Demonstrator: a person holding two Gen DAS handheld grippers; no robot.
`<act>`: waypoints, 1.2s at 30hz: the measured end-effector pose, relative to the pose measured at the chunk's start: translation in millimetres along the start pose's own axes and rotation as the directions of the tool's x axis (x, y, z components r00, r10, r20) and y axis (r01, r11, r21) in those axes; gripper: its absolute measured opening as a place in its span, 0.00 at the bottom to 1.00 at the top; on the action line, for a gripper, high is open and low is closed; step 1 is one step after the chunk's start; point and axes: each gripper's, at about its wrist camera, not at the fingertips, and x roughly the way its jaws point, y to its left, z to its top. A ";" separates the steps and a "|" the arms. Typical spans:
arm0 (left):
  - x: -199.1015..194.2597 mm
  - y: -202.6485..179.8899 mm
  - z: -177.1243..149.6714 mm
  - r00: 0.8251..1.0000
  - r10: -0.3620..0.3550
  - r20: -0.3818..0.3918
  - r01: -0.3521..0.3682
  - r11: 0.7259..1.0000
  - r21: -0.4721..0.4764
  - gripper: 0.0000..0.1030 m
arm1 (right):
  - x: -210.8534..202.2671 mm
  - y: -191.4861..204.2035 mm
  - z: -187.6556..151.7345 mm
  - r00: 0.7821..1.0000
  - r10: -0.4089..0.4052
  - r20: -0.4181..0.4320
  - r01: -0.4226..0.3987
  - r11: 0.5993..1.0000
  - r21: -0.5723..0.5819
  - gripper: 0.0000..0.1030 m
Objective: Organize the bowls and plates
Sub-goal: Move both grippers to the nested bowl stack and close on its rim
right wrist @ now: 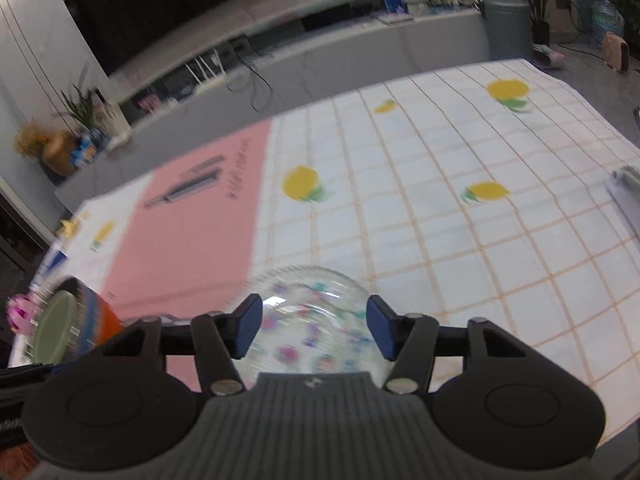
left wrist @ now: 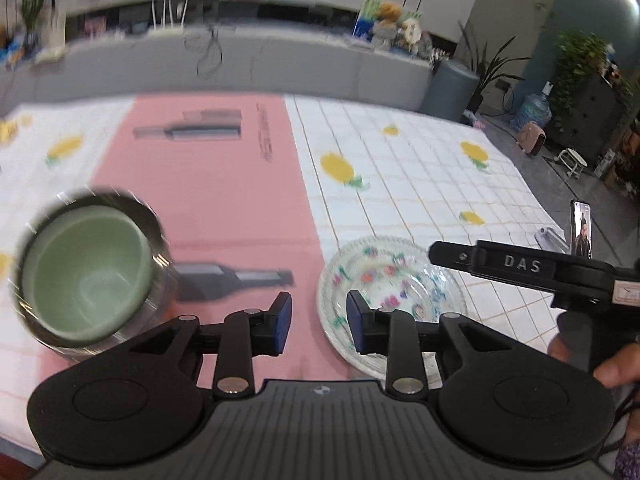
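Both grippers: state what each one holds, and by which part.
Nothing is held. The left gripper is open above the table, between the green bowl and the glass plate. The right gripper is open over that plate.

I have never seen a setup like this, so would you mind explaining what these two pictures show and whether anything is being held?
No robot here: a person holds a two-finger gripper in each hand, and each carries a wide-angle camera looking along its fingers. One picture is from the left gripper, the other from the right gripper. On the checked tablecloth with a pink sheet lie a green bowl nested in a darker bowl, and a clear glass dish with coloured flowers. Both grippers are open; neither holds anything, though the dish lies below both pairs of fingers.
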 end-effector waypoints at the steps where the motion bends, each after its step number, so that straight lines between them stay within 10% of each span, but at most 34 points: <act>1: -9.9 2.2 2.5 1.000 0.012 0.024 -0.012 1.000 0.016 0.36 | -2.4 5.3 0.9 1.000 0.022 0.014 -0.022 1.000 0.004 0.63; 12: -81.4 79.4 23.8 0.950 0.210 0.232 -0.200 0.978 -0.067 0.68 | -3.4 73.4 6.8 0.975 0.209 0.074 -0.208 0.978 -0.014 0.84; 22: -67.7 157.4 9.5 0.948 0.269 0.169 -0.218 0.938 -0.271 0.70 | 34.3 121.4 1.4 0.945 0.321 -0.060 -0.318 0.946 0.063 0.89; 36: -15.1 213.7 -18.7 0.997 0.047 0.057 -0.015 0.886 -0.464 0.70 | 98.2 159.6 -21.5 0.893 0.341 -0.294 -0.322 0.940 0.113 0.86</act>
